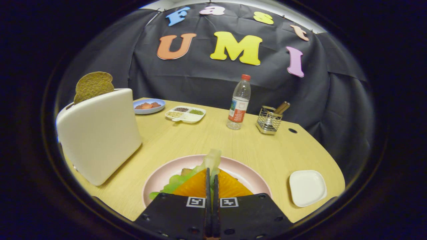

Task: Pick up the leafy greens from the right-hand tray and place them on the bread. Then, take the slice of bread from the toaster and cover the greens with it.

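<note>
My gripper (211, 180) has its fingers (208, 186) pressed together, clamped on the greens (186, 178). Their pale stem end sticks out past my fingertips, pointing far; the leafy part trails to the near left, over the pink plate (160, 180). The bread (186, 172) barely shows under the greens. To the far left, a brown slice (93, 85) stands upright in the white toaster (100, 133). A small white tray (307, 187) sits right.

Water bottle (239, 102), utensil caddy (269, 120), condiment dish (185, 114).

Black cloth wall (213, 83), light wooden table (186, 140), strip of pale ceiling above
</note>
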Demonstrator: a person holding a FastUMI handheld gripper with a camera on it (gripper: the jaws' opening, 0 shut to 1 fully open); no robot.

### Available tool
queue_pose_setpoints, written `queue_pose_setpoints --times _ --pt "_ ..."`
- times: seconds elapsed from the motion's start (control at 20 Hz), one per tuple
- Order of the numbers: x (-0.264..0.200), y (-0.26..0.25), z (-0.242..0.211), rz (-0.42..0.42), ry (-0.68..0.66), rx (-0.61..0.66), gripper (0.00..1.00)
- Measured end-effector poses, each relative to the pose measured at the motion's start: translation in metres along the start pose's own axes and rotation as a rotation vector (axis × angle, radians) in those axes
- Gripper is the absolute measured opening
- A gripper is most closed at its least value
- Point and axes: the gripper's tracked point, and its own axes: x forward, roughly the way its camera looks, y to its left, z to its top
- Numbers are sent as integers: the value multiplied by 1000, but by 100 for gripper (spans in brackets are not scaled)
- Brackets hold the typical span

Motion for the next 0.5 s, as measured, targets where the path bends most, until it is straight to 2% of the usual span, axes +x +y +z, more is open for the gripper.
queue_pose_setpoints --times 0.15,0.2,0.3,0.35,0.5 --pt "3 -2 -7 7 19 18 3" --pt "4 -3 -8 7 24 20 14" --pt "3 -9 -8 -3 24 27 26" --pt "1 -15 -7 -19 26 32 37" --pt "-10 -25 0 -41 3 28 58"
